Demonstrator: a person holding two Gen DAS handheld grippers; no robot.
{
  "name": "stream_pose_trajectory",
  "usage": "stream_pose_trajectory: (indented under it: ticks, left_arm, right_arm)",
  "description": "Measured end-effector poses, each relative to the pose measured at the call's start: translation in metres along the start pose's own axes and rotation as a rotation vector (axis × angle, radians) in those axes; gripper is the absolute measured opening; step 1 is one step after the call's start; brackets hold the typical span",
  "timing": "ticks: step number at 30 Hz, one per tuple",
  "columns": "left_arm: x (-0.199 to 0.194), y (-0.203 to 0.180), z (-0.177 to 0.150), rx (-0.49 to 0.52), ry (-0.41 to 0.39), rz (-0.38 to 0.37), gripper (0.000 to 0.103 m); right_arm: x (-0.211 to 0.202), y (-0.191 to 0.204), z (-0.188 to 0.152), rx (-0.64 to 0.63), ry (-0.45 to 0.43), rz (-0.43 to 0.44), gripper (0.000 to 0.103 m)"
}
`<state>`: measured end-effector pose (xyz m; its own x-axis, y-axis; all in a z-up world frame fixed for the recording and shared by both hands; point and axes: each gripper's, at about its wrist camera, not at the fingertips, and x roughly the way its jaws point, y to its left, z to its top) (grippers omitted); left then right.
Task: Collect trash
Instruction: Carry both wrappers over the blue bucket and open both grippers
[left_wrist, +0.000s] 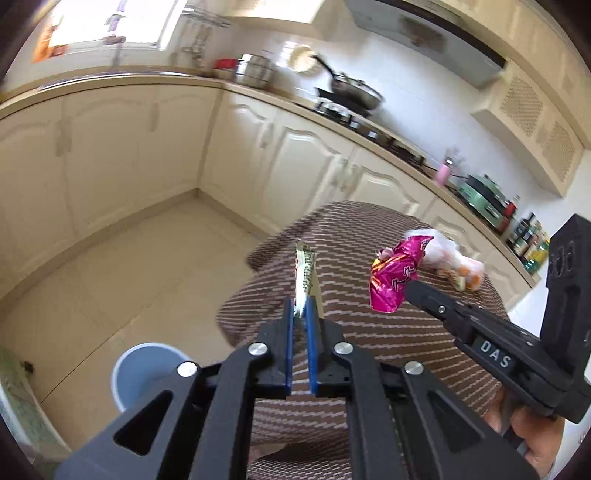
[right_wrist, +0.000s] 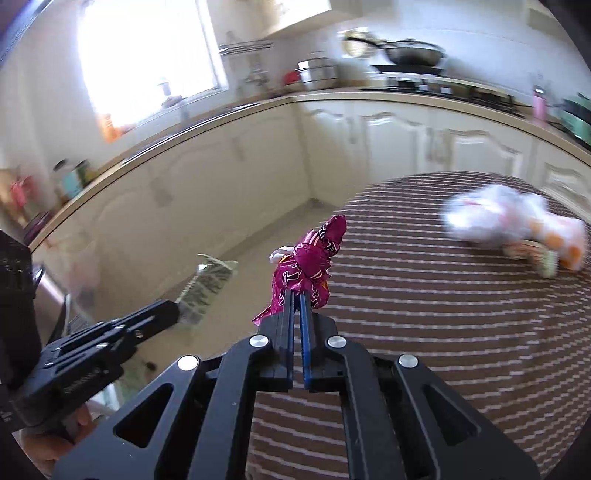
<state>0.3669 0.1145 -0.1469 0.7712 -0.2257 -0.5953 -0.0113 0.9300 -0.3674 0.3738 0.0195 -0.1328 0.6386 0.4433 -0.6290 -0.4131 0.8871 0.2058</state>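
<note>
Left gripper (left_wrist: 301, 308) jaws pinched on green wrapper (left_wrist: 303, 273), right gripper (right_wrist: 296, 301) jaws clamped on pink wrapper (right_wrist: 306, 273), both held above the counter (right_wrist: 443, 314) edge; judgement: carry both over the bin (left_wrist: 147, 369) beside the counter before releasing.

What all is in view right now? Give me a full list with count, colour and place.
green-and-white wrapper: one, pinched in the left gripper, lifted beside the table edge
pink wrapper: one, magenta foil, pinched in the right gripper above the table
white plastic bag: one, white with orange, lying on the far side of the table, blurred
table: one, brown cloth with pale stripes
bin: one, pale blue, on the floor left of the table
wok: one, dark, on the stove at the back counter
left gripper: black, blue pads, shut
right gripper: black, blue pads, shut
</note>
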Motion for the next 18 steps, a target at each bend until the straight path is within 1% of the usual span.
stream_pose_trajectory:
  ticks: [4,6,11,14,18]
  left_arm:
    - [-0.013,0.048,-0.005,-0.058,-0.006,0.062,0.006]
    - [-0.016,0.075,-0.009,-0.090,0.000,0.094,0.006]
    - [-0.009,0.125,-0.020,-0.167,0.031,0.138,0.006]
    - [0.002,0.146,-0.024,-0.193,0.049,0.147,0.006]
    - [0.021,0.160,-0.024,-0.187,0.064,0.162,0.006]
  right_arm:
    - [0.029,0.042,-0.001,-0.046,0.035,0.071,0.002]
    - [0.043,0.057,-0.001,-0.065,0.055,0.092,0.002]
    - [0.085,0.089,-0.011,-0.096,0.118,0.131,0.002]
    - [0.108,0.099,-0.020,-0.103,0.159,0.147,0.002]
    - [0.128,0.105,-0.028,-0.106,0.192,0.144,0.002]
